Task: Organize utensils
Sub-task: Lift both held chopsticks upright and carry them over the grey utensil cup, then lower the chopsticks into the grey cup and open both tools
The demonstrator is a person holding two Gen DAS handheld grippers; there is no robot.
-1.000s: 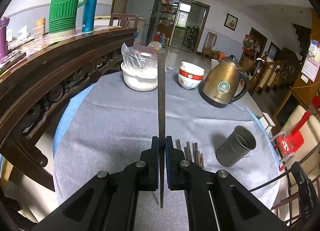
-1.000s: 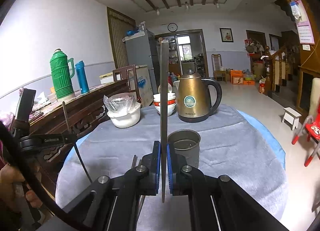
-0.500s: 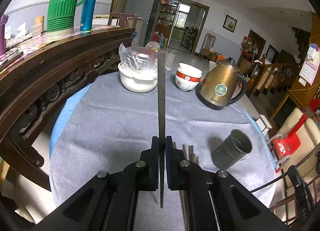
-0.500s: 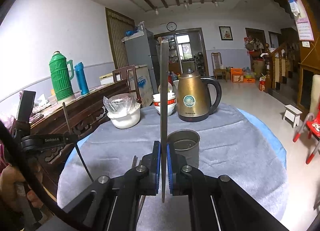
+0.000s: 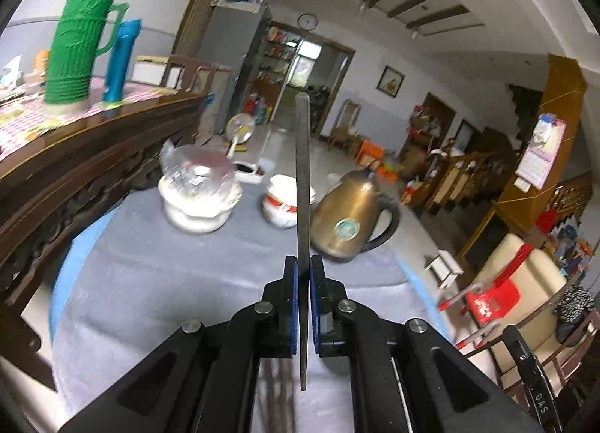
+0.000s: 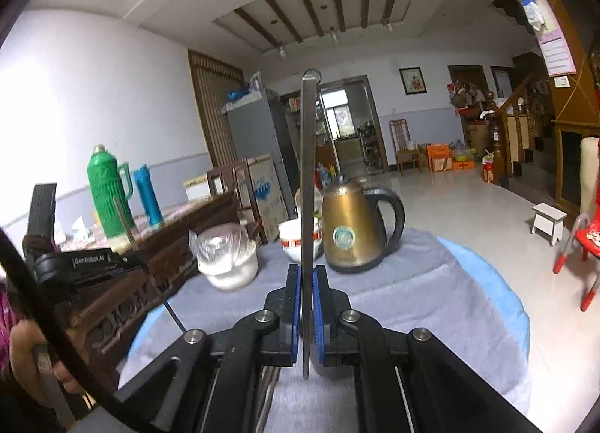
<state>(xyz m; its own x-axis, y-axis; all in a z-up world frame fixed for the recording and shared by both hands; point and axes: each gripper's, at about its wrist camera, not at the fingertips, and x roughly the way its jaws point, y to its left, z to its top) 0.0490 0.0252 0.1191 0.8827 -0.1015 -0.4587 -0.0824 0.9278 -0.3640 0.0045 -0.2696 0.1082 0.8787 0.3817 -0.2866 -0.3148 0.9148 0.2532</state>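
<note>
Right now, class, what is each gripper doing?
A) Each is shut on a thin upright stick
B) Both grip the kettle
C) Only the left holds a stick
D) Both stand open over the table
A: the left gripper clamps a chopstick, and the right gripper clamps another chopstick.

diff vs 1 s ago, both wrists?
Both views tilted up: the grey holder cup, earlier in both views, is out of frame, as is most of the chopstick pile. Nothing taken or released. Unchanged: left gripper and right gripper each clamp one upright chopstick; kettle and bowls unmoved.
</note>
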